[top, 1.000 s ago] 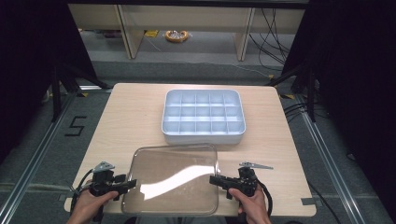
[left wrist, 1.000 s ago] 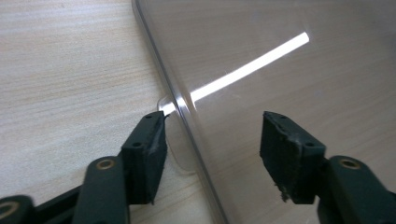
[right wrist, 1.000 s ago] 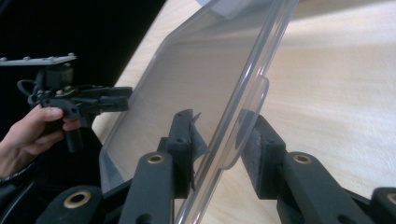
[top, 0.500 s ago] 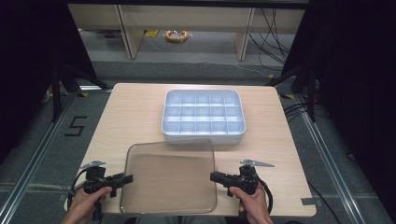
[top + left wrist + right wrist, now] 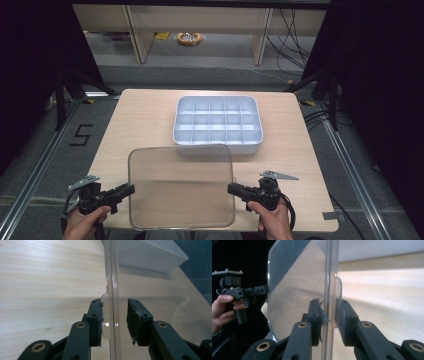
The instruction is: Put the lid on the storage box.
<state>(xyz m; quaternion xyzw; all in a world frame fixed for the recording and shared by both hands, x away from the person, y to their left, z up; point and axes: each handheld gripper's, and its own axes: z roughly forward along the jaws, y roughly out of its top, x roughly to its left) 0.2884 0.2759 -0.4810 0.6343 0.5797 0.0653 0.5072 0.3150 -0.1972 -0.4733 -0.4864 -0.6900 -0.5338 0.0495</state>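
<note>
A clear plastic lid (image 5: 181, 185) hangs over the table's front, its far edge overlapping the front wall of a white compartment tray (image 5: 250, 145). My right gripper (image 5: 231, 188) is shut on the lid's right edge; in the right gripper view the gripper (image 5: 329, 301) pinches the rim and a small tab. My left gripper (image 5: 131, 189) is at the lid's left edge. In the left gripper view the gripper (image 5: 114, 302) is open, one jaw on each side of the lid (image 5: 113, 270). One jaw is against a tab and a gap remains at the other.
The wooden table (image 5: 145, 120) has bare room left and right of the tray. The tray's compartments look empty. Dark floor, rails and cables surround the table. A person's hands hold both grippers at the front edge.
The lid has gone from tilted, with a bright glare, to level and has come up toward the camera. My left gripper has drawn back to the lid's left edge.
</note>
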